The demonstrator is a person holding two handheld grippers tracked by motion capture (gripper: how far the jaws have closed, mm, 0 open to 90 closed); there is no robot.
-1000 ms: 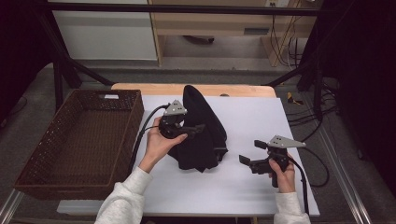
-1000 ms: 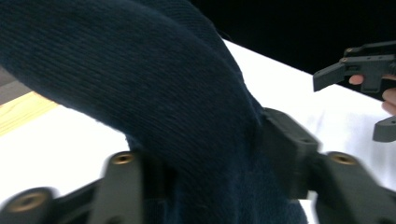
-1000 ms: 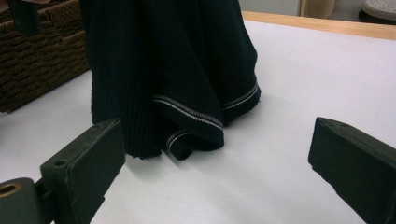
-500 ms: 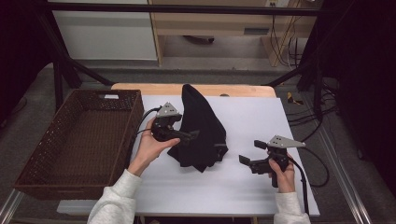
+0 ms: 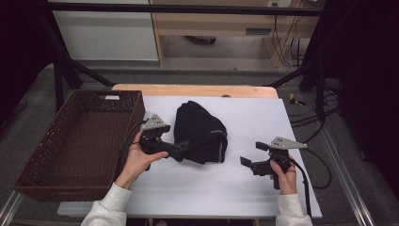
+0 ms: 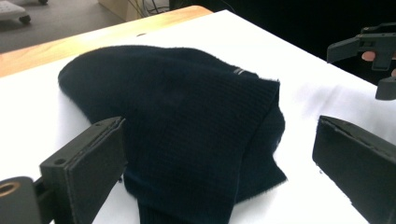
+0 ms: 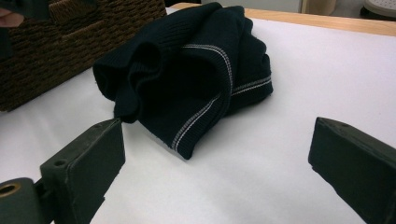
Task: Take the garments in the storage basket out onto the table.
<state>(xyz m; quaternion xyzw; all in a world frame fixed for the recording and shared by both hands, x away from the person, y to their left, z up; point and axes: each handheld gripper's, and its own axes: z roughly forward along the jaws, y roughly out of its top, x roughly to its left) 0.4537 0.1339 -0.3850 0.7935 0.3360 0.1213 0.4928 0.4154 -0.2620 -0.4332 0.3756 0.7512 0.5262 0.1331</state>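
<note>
A black knit garment (image 5: 200, 132) with thin white stripes lies crumpled on the white table (image 5: 263, 117). My left gripper (image 5: 181, 150) sits at its left edge, pointing right. Its jaws have just been opening and now stand wide. In the left gripper view the garment (image 6: 187, 102) lies ahead of and partly between the jaws of the left gripper (image 6: 222, 140), and neither pad presses on it. My right gripper (image 5: 251, 154) rests to the garment's right, open and empty. From the right gripper (image 7: 217, 140) the garment (image 7: 187, 70) lies a short way ahead.
A brown wicker basket (image 5: 33, 155) stands at the table's left side, also visible as the basket (image 7: 70, 42) beyond the garment. A wooden strip (image 5: 197, 90) runs along the table's far edge. Bare white surface stretches in front of and right of the garment.
The left gripper has opened, let go of the garment and moved left and slightly down. The garment, drawn up tall before, has slumped into a lower heap. The right gripper has kept still.
</note>
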